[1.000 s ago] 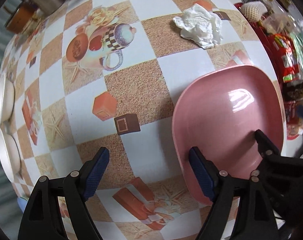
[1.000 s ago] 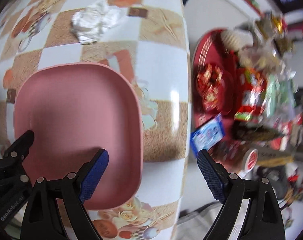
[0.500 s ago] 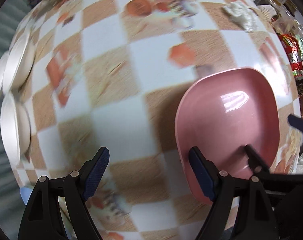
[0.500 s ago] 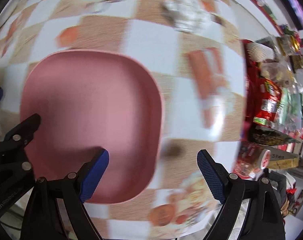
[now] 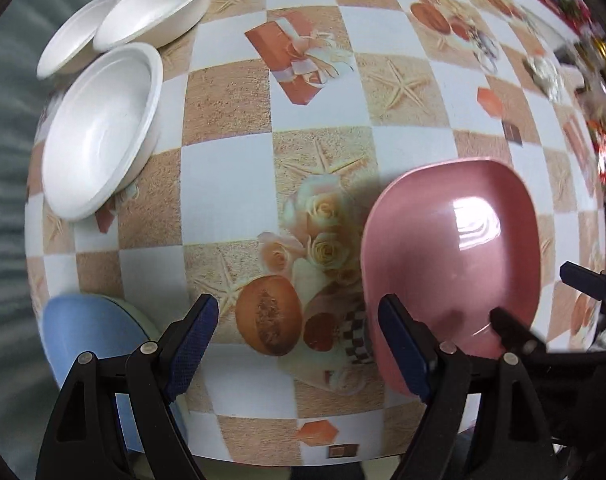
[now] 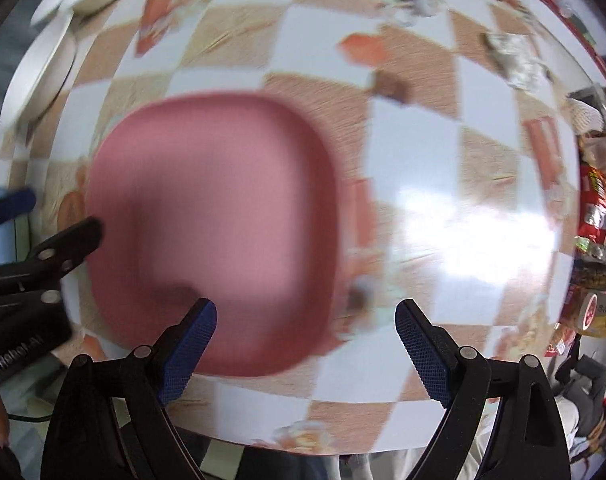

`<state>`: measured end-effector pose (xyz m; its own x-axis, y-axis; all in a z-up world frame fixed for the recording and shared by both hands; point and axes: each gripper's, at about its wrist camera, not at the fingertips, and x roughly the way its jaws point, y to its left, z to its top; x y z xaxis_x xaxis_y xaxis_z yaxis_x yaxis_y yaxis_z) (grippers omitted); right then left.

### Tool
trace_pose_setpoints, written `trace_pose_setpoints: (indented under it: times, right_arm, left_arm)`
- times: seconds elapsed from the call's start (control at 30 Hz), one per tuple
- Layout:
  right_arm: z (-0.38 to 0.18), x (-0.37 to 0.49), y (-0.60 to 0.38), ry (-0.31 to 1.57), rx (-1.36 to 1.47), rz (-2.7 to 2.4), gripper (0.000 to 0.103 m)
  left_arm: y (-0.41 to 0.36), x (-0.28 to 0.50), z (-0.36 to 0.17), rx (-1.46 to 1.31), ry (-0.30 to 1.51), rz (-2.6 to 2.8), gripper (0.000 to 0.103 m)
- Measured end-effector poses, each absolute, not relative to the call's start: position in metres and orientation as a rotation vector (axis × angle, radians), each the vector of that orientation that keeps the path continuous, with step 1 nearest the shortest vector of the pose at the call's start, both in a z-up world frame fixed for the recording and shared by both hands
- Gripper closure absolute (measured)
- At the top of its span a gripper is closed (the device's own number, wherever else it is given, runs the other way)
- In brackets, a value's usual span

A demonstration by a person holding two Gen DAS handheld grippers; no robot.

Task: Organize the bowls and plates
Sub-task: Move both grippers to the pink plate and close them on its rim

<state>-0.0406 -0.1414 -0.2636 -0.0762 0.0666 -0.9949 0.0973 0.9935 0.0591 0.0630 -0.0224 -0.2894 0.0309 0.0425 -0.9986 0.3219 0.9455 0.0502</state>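
A pink square plate (image 5: 455,256) hangs above the checked tablecloth, carried between the two grippers; it also shows in the right wrist view (image 6: 215,232). My left gripper (image 5: 299,344) is open, its right finger under the plate's left edge. My right gripper (image 6: 303,344) is open, its left finger over the plate's near edge. Three white bowls (image 5: 99,128) sit at the table's far left. A blue plate (image 5: 91,344) on a pale green one lies at the near left edge.
The tablecloth (image 5: 239,176) has printed gift boxes, roses and starfish. Snack packets and jars (image 6: 595,216) crowd the right side beyond the table. A crumpled tissue (image 6: 511,60) lies far right on the table.
Both grippers and the pink plate have swung left across the table. The white bowls are nearer and the blue plate has come into view; the tissue and snacks have receded right.
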Motion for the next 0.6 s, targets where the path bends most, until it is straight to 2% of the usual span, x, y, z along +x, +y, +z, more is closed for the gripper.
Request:
trace_pose_setpoints:
  times: [0.1,0.2,0.33,0.37,0.47,0.6]
  right_arm:
    - [-0.267,-0.034,-0.159,1.66,0.177,-0.034,0.011]
    - [-0.276,-0.023,-0.168,1.676,0.239,-0.017,0.011]
    - [-0.287,-0.018,-0.164,1.709,0.205,-0.01,0.011]
    - [-0.288,-0.019,-0.164,1.702,0.187,-0.023,0.003]
    - [-0.291,-0.02,-0.159,1.696,0.207,-0.006,0.0]
    - [-0.289,-0.028,-0.162,1.666,0.197,-0.003,0.0]
  left_arm:
    - [-0.013,0.057,-0.292,0.275,1.542,-0.222,0.018]
    - [-0.037,0.057,-0.301,0.246,1.549,-0.216,0.018]
    - [-0.042,0.056,-0.319,0.248,1.571,-0.205,0.017]
    - [-0.039,0.058,-0.323,0.239,1.57,-0.205,0.014]
    - [-0.022,0.068,-0.334,0.241,1.555,-0.199,0.0]
    - [-0.007,0.067,-0.338,0.228,1.529,-0.197,0.0]
